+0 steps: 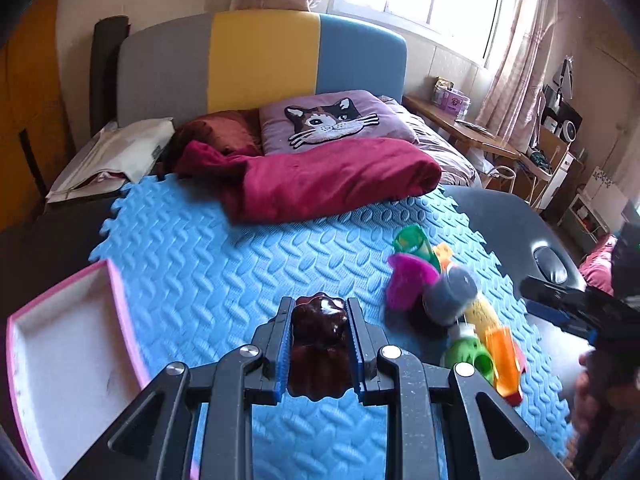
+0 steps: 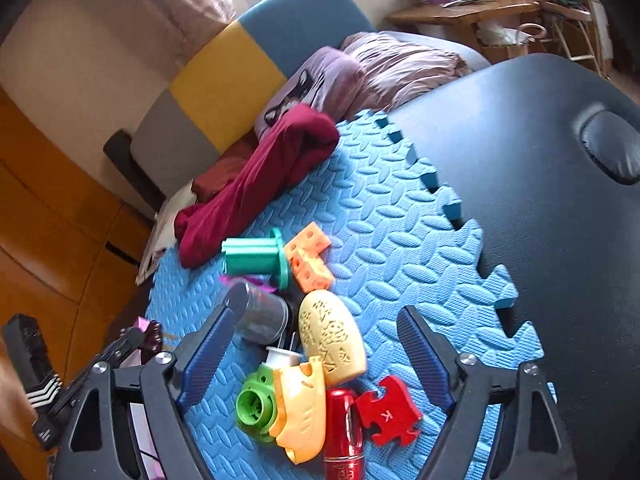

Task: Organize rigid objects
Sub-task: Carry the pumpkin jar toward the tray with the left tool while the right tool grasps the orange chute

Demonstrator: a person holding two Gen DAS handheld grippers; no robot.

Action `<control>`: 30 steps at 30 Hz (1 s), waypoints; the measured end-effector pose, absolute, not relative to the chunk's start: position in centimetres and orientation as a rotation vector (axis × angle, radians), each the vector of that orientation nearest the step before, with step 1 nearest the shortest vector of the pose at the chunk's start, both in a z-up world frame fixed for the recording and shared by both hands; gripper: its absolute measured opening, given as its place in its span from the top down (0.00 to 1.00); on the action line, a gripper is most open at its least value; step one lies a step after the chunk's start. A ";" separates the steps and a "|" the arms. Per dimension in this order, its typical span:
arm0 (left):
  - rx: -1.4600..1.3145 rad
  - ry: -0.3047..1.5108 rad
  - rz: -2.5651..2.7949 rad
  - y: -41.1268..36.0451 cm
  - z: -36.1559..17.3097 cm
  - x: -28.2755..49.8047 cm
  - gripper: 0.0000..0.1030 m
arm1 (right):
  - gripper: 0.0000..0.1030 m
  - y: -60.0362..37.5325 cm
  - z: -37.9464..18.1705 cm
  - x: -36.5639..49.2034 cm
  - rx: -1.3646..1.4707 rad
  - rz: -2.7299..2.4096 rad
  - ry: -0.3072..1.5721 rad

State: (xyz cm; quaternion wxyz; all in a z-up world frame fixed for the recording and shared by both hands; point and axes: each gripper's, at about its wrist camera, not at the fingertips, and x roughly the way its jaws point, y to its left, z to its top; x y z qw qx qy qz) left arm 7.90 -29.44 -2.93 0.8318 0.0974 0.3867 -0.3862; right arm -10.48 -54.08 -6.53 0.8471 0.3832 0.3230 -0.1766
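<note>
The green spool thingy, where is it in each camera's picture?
Left wrist view: the green spool lies right of centre on the blue foam mat, at the far end of the toy pile.
Right wrist view: the green spool lies left of centre, just in front of the dark red blanket.
Shared landmark: the orange block piece touching it.

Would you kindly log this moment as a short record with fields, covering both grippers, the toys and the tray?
left gripper: shut on the dark brown fluted mould, lifted above the blue foam mat
right gripper: open, fingers either side of the toy pile, gripping nothing
toy pile: green spool, orange block, grey cylinder, cream oval piece, red puzzle piece, red can
pink-rimmed tray: at the mat's left edge, visible part holds nothing
task status: mould not yet in tray
</note>
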 end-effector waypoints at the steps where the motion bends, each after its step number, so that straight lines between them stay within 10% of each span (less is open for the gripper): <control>1: 0.201 0.821 -0.820 -28.8 -2.9 7.5 0.76 | 0.18 -53.9 -6.6 -10.3 0.802 -0.367 0.691; 26: 0.078 0.827 -0.750 -17.5 -2.1 5.1 0.76 | 0.23 -47.6 -5.9 -8.5 0.480 -0.327 0.813; 30: 0.050 0.837 -0.738 -16.2 -2.3 5.3 0.76 | 0.40 -49.0 -6.3 -10.0 0.586 -0.348 0.801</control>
